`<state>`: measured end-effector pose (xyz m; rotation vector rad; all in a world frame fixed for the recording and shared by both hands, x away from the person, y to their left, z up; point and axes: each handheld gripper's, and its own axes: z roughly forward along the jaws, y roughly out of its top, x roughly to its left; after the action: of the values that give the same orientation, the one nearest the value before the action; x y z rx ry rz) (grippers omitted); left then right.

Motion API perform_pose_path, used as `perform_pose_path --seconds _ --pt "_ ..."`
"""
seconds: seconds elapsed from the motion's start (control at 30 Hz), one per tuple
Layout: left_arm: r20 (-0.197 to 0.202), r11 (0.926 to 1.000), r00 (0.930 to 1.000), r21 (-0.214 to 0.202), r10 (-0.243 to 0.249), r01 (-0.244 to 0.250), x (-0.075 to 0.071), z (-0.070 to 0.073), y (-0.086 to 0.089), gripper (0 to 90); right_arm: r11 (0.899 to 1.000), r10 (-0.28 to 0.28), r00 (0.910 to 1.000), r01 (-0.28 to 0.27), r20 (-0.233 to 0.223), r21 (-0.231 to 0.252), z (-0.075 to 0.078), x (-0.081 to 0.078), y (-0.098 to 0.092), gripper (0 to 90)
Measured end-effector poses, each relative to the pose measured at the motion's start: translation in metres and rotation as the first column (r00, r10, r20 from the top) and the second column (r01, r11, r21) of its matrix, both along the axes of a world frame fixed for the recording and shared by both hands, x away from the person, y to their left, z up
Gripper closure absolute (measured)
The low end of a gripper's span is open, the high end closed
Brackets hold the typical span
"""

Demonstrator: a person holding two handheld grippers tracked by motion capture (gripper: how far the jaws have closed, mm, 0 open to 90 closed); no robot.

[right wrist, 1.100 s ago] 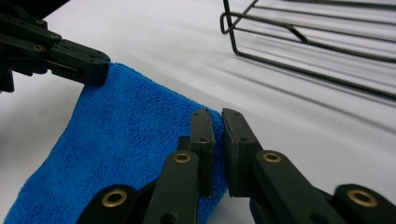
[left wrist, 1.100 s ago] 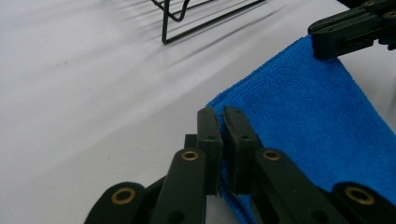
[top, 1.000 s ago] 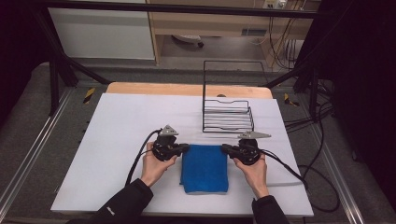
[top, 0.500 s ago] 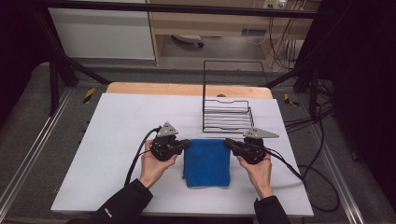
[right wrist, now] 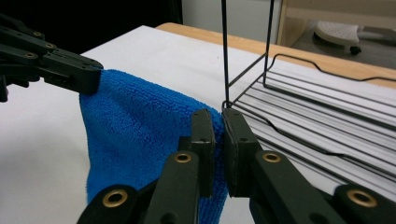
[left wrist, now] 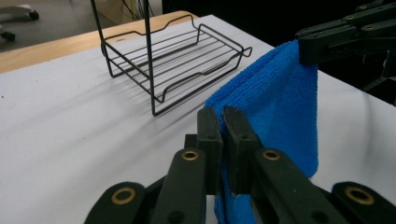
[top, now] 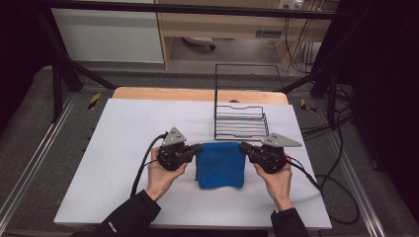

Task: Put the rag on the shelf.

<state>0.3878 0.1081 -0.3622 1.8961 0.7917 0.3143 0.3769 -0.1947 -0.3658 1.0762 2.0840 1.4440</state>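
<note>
A folded blue cloth (top: 221,164) hangs between the two grippers, lifted off the white table (top: 118,133). My left gripper (top: 199,147) is shut on the cloth's upper left corner, and my right gripper (top: 243,146) is shut on its upper right corner. In the left gripper view the black jaws (left wrist: 222,128) pinch the blue cloth (left wrist: 275,107), with the other gripper (left wrist: 327,42) holding the far corner. In the right gripper view the jaws (right wrist: 218,128) clamp the cloth (right wrist: 135,135), and the other gripper (right wrist: 65,70) grips the opposite corner.
A black wire rack (top: 242,121) stands on the table just behind the cloth, with a tall wire back. It also appears close by as the rack (left wrist: 173,51) and the rack (right wrist: 317,116) in the gripper views. Cables trail off both grippers toward the table's front.
Both grippers have risen with the cloth, which has gone from lying flat on the table to hanging between them. The grip on each corner is unchanged.
</note>
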Motion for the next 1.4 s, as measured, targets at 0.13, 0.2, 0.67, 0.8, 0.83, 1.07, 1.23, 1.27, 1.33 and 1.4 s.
perform_pose_path --seconds 0.13,0.2,0.67,0.8,0.83,1.07,1.23,1.27,1.33,1.4 --pt "0.022 0.9997 0.9997 -0.023 -0.004 0.005 -0.004 0.006 0.0 85.8 1.0 -0.002 0.9995 0.002 0.03 0.004 0.008 -0.004 -0.002 84.3" --pt "0.035 0.9996 0.9994 -0.027 -0.005 0.006 -0.006 0.01 0.0 85.8 1.0 -0.002 0.9991 0.001 0.042 0.008 0.011 -0.006 -0.002 84.4" --pt "0.102 0.9982 0.9948 -0.06 0.002 0.004 -0.015 0.032 -0.001 85.8 1.0 -0.012 0.9931 0.01 0.117 0.016 0.031 -0.017 -0.004 84.9" --pt "0.116 0.9966 0.9932 -0.082 0.011 -0.001 -0.013 0.037 -0.002 85.8 1.0 -0.021 0.9898 0.018 0.141 0.022 0.038 -0.022 -0.005 85.0" --pt "0.12 0.9958 0.9927 -0.092 0.011 0.0 -0.013 0.039 -0.003 85.8 1.0 -0.022 0.9888 0.018 0.148 0.026 0.039 -0.022 -0.006 85.0" --pt "0.147 0.9905 0.989 -0.137 0.014 0.007 -0.009 0.049 -0.009 85.8 0.998 -0.052 0.9799 0.043 0.193 0.048 0.053 -0.026 -0.012 85.0" --pt "0.166 0.9888 0.9859 -0.149 0.018 0.007 -0.006 0.056 -0.013 85.8 0.996 -0.073 0.9737 0.06 0.216 0.069 0.06 -0.026 -0.015 85.1" --pt "0.169 0.9884 0.9854 -0.151 0.018 0.008 -0.006 0.057 -0.014 85.8 0.996 -0.076 0.9725 0.062 0.22 0.071 0.062 -0.026 -0.015 85.0" --pt "0.175 0.9878 0.9844 -0.155 0.017 0.011 -0.005 0.059 -0.015 85.8 0.994 -0.084 0.9696 0.067 0.23 0.081 0.065 -0.026 -0.016 85.1" --pt "0.181 0.9861 0.9832 -0.166 0.02 0.011 -0.004 0.062 -0.016 85.8 0.994 -0.09 0.9666 0.071 0.24 0.087 0.068 -0.026 -0.017 85.1"
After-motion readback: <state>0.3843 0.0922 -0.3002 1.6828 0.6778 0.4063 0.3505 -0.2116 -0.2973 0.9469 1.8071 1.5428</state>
